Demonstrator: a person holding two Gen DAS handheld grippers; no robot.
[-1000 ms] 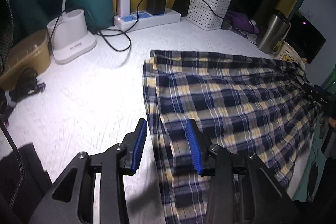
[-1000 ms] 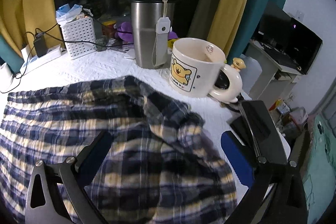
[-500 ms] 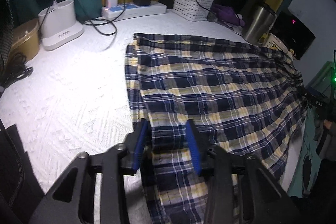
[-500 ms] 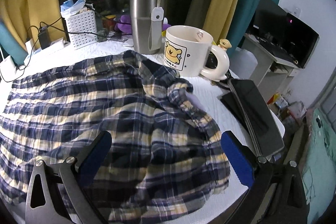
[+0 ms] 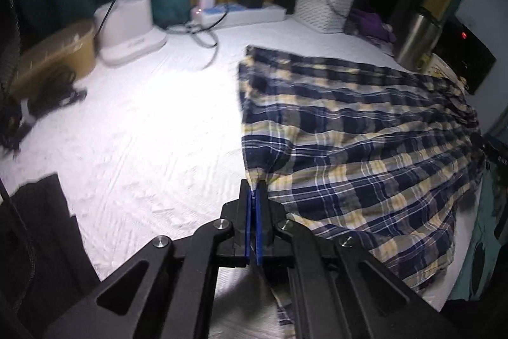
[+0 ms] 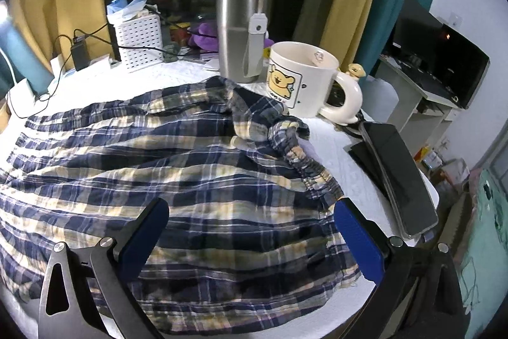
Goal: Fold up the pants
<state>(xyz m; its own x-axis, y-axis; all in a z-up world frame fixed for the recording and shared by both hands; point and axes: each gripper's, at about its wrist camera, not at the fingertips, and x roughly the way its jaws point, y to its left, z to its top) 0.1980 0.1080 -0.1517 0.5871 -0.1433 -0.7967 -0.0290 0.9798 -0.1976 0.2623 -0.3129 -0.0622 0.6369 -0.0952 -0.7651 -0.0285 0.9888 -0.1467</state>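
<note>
Crowding the pants (image 6: 197, 180) — mug (image 6: 301, 78), tumbler (image 6: 239, 37), phone (image 6: 397, 177) beside waistband.

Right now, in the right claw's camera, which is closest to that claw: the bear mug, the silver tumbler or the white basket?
1. Bear mug, ahead, right of centre.
2. Silver tumbler, just behind the mug, slightly left.
3. White basket, far back on the left.

The right claw is open over the pants.
</note>
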